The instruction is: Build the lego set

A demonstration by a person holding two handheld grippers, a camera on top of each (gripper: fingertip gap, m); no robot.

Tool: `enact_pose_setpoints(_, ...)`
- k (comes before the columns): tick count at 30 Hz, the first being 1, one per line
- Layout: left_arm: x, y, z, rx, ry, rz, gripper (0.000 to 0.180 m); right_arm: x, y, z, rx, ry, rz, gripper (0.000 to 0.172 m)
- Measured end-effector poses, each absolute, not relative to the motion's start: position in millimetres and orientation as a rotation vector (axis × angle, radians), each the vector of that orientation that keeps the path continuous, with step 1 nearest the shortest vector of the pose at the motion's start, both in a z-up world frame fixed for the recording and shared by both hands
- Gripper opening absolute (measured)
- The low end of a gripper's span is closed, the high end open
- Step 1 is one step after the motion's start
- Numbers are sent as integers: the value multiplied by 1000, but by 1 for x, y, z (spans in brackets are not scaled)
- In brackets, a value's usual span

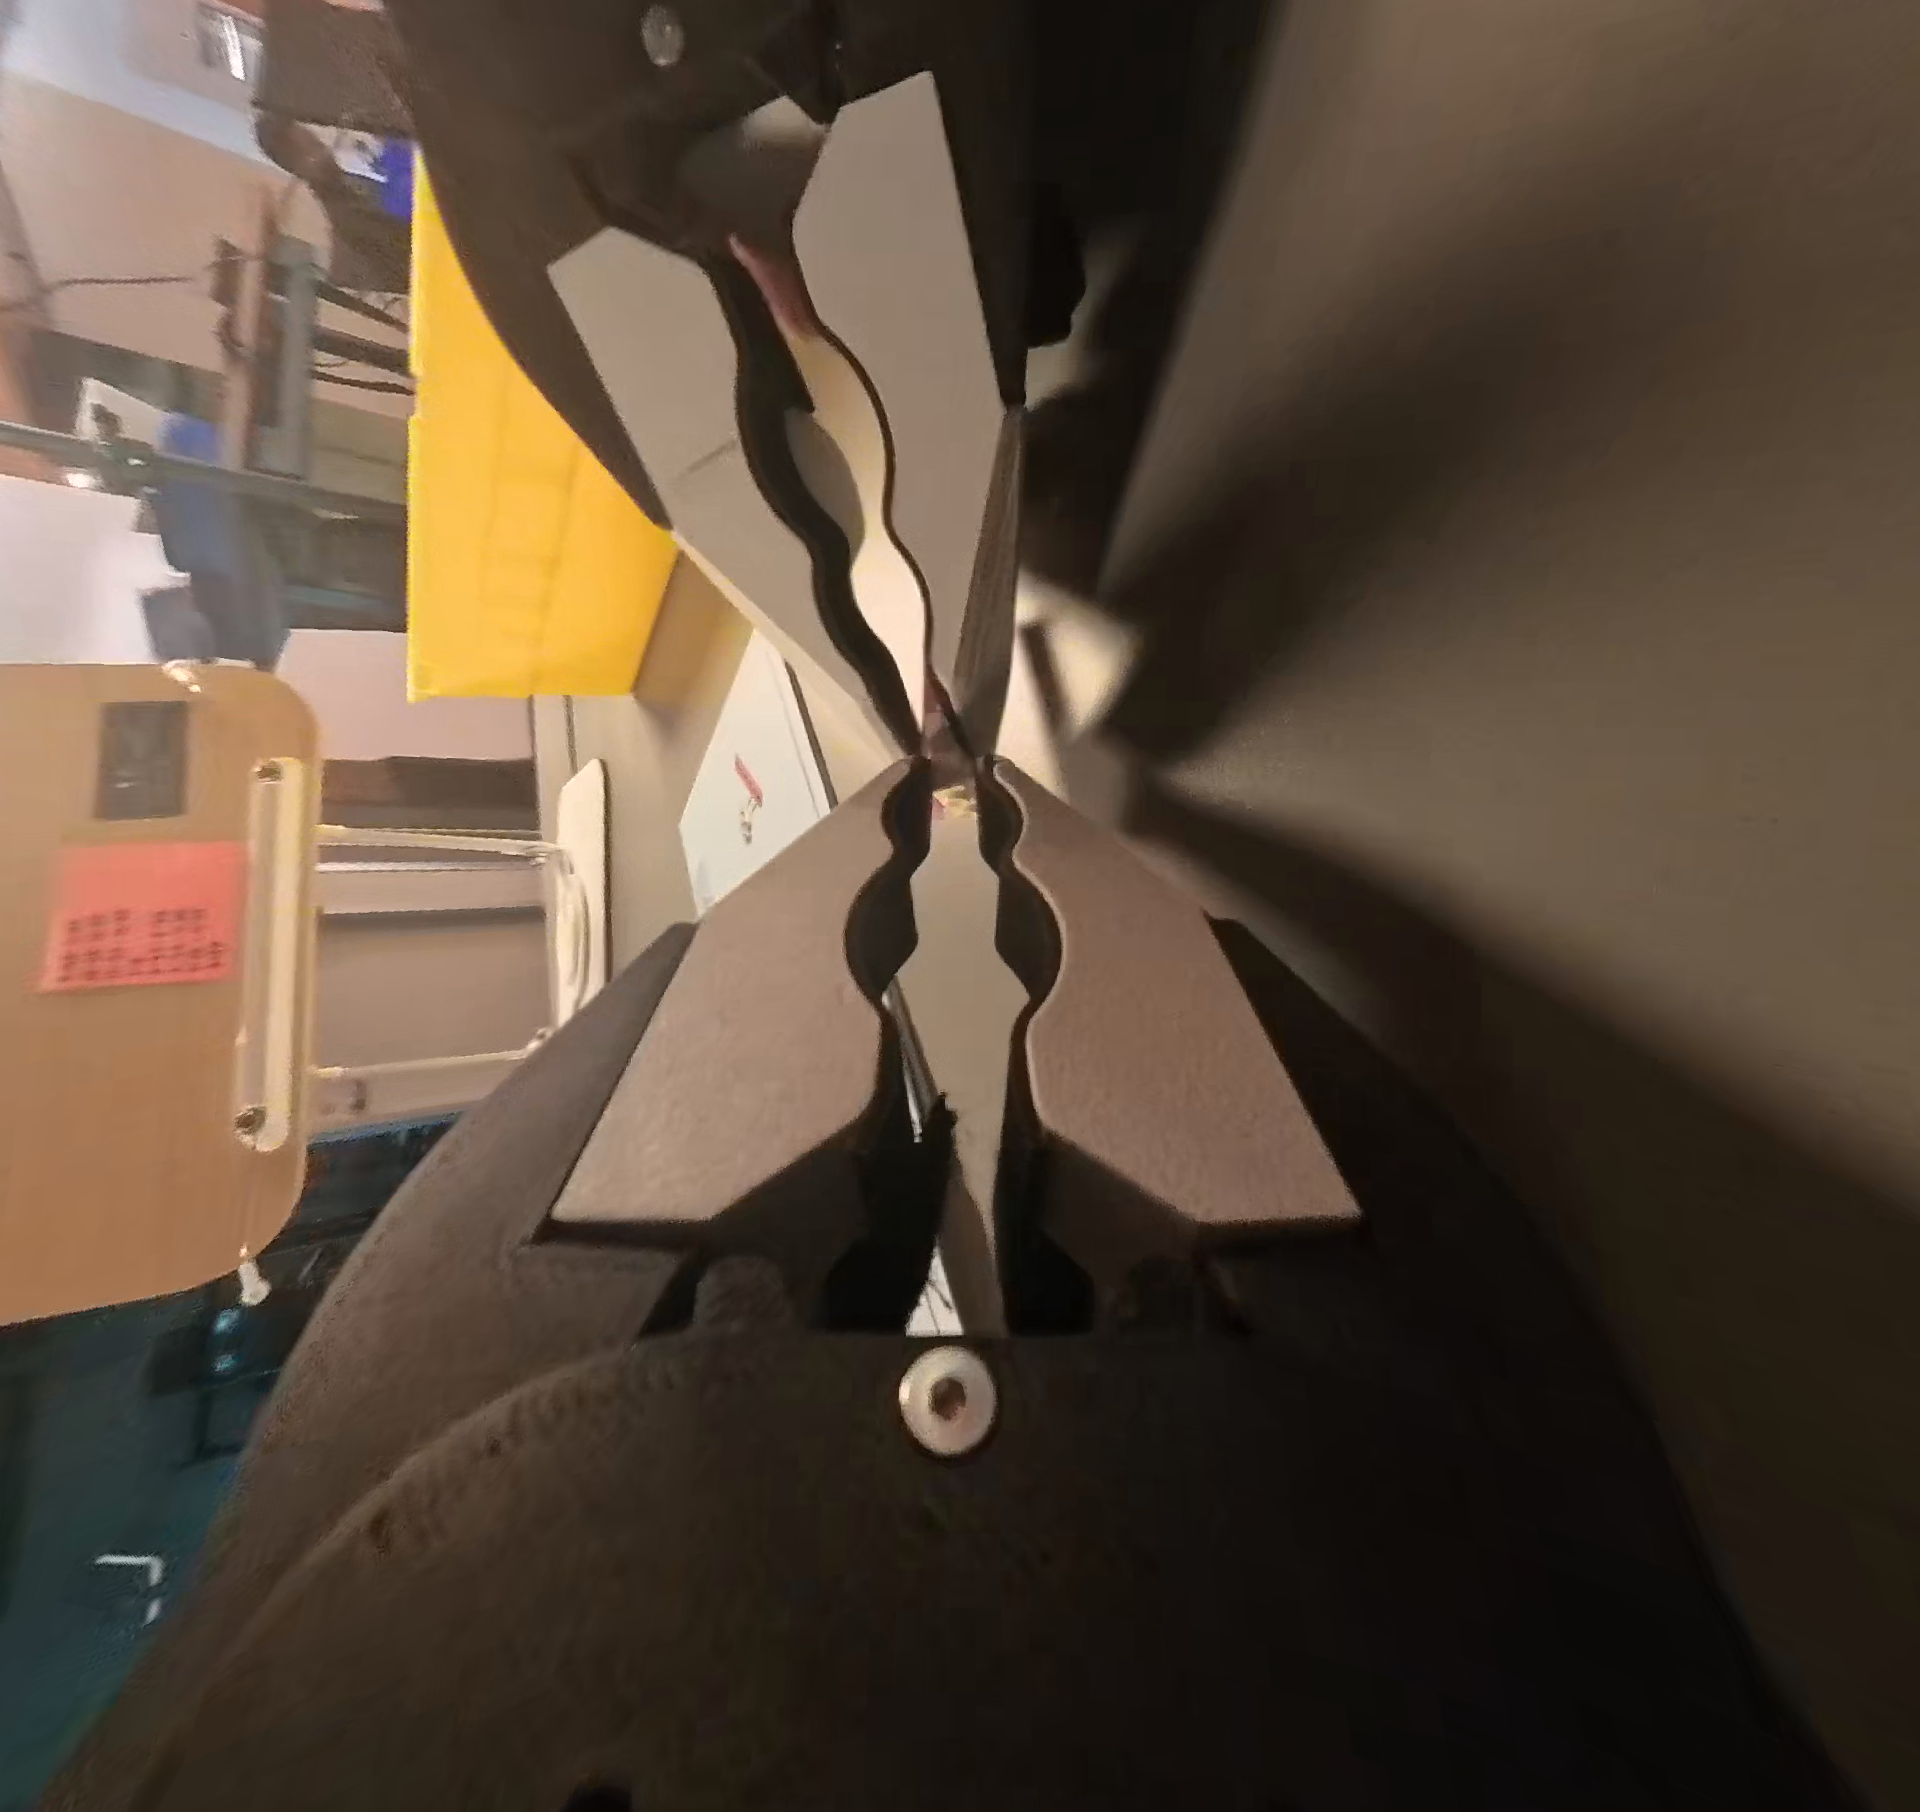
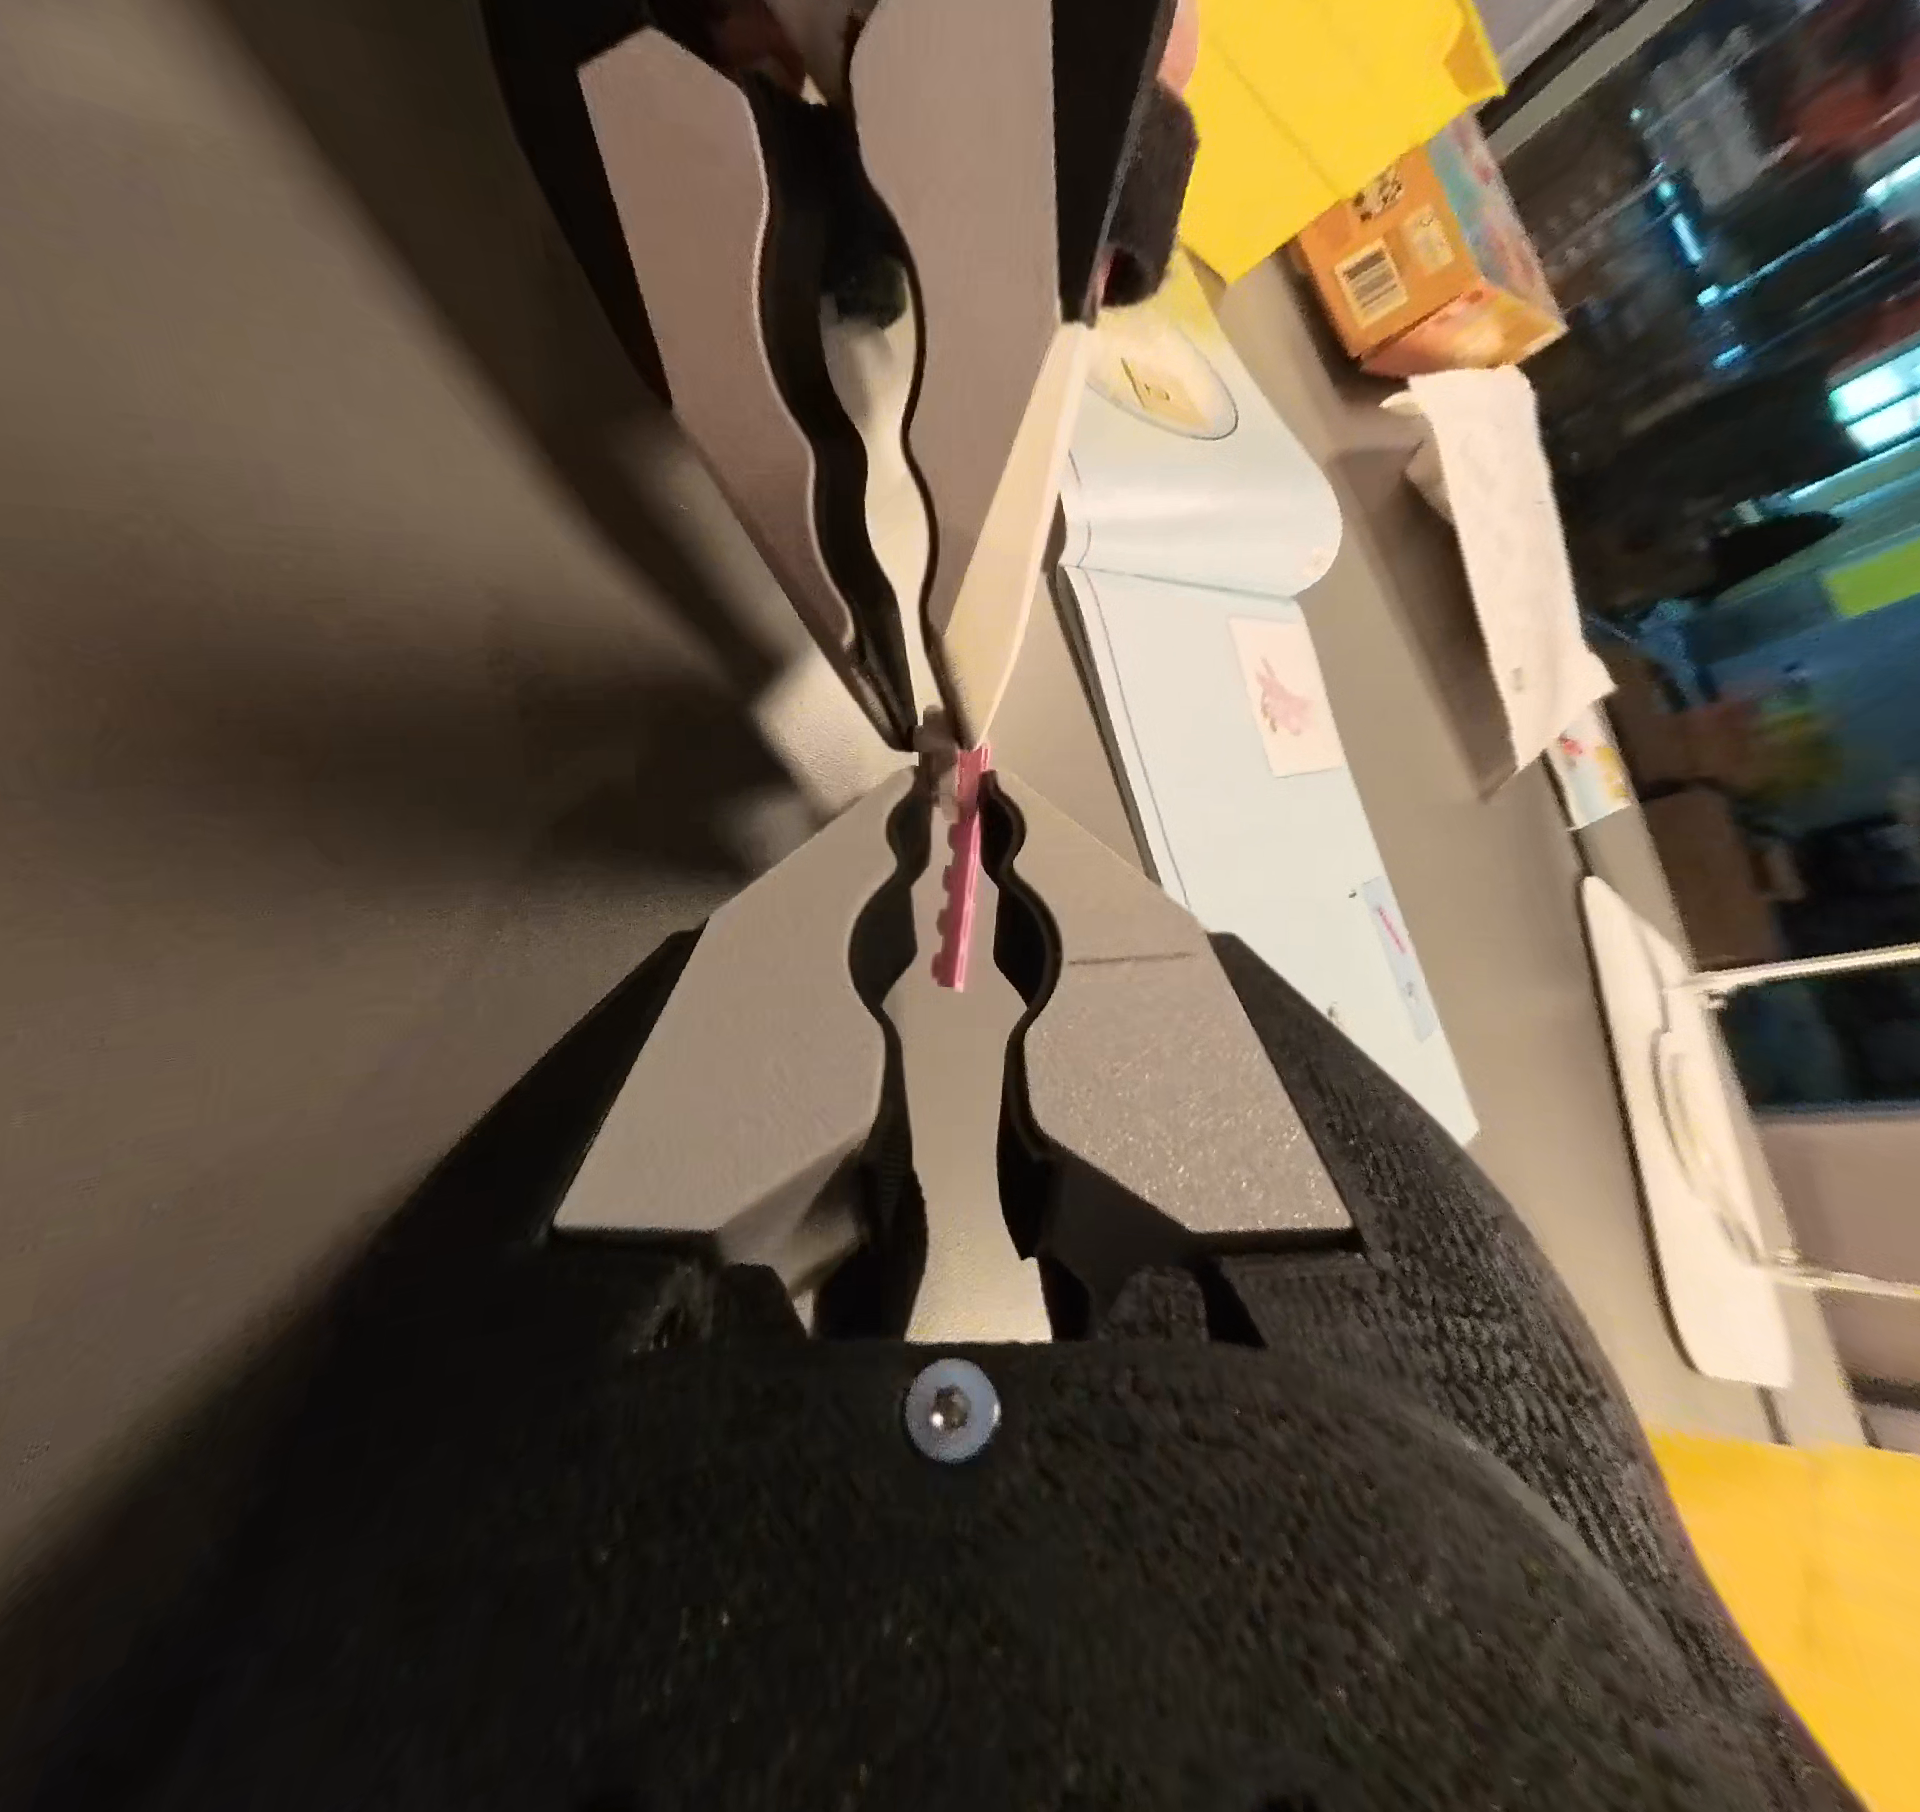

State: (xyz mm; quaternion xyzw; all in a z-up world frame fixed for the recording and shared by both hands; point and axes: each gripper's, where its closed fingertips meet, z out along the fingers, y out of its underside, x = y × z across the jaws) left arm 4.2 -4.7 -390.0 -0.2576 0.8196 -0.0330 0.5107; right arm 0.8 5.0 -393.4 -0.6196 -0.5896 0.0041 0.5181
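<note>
Right gripper (image 2: 951, 786) jaws clenched on 1 pink studded plate (image 2: 966, 879) | left gripper (image 1: 954, 775), tip-to-tip with it, pinched a small grey piece (image 2: 930, 732) touching the plate's far end | we judged joining unfinished

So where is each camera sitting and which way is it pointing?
Left wrist view: on the left gripper, looking along its own fingers at the right gripper's tips.
Right wrist view: on the right gripper, looking along its fingers, a pink studded plate between them, at the left gripper pinching a small grey piece.
Shared: both grippers tip to tip, yellow object, grey table.
</note>
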Motion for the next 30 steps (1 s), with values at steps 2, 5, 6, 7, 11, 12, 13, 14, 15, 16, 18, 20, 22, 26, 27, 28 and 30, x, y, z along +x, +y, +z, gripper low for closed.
enact_pose_setpoints(2, 3, -4, -390, -598, 1953, -36, 8, 0, 6, -393, -1481, -1412, -5, 7)
enact_pose_setpoints(5, 4, -1, -390, -555, 1945, 61, 8, 1, 8, -394, -1501, -1403, -8, 7)
enact_pose_setpoints(6, 4, -1, -390, -547, 1945, 77, 8, 1, 9, -394, -1496, -1408, -23, 7)
enact_pose_setpoints(7, 4, -1, -391, -542, 1947, 84, 8, 1, 9, -394, -1491, -1414, -40, 7)
enact_pose_setpoints(11, 4, -1, -394, -583, 1954, 39, 8, 1, 10, -398, -1486, -1449, -75, 6)
enact_pose_setpoints(12, 4, 0, -393, -646, 1938, -25, 8, 2, 11, -397, -1486, -1442, -72, 6)
enact_pose_setpoints(13, 5, 1, -391, -722, 1910, -107, 8, 2, 12, -395, -1486, -1427, -57, 6)
enact_pose_setpoints(14, 5, 3, -387, -797, 1870, -185, 12, 3, 13, -394, -1495, -1413, -36, 6)
enact_pose_setpoints(15, 5, 6, -384, -844, 1841, -231, 27, 5, 14, -393, -1499, -1406, -28, 6)
enact_pose_setpoints(16, 3, 7, -384, -876, 1850, -271, 43, 5, 14, -392, -1488, -1403, -19, 6)
enact_pose_setpoints(18, 1, 5, -388, -928, 1871, -347, 53, 4, 11, -387, -1469, -1395, 30, 6)
enact_pose_setpoints(20, 2, -1, -392, -913, 1904, -364, 43, 2, 8, -385, -1452, -1397, 68, 6)
enact_pose_setpoints(22, 4, -1, -391, -865, 1895, -328, 25, 0, 5, -383, -1433, -1409, 93, 6)
enact_pose_setpoints(26, 3, -2, -389, -863, 1905, -350, 12, -3, -1, -384, -1402, -1443, 118, 6)
enact_pose_setpoints(27, 3, -3, -388, -867, 1918, -350, 11, -3, -2, -384, -1403, -1441, 133, 6)
enact_pose_setpoints(28, 3, -3, -389, -868, 1933, -337, 11, -3, -2, -384, -1403, -1444, 139, 6)
enact_pose_setpoints(30, 2, -2, -391, -860, 1963, -286, 10, -3, -2, -387, -1404, -1461, 129, 6)
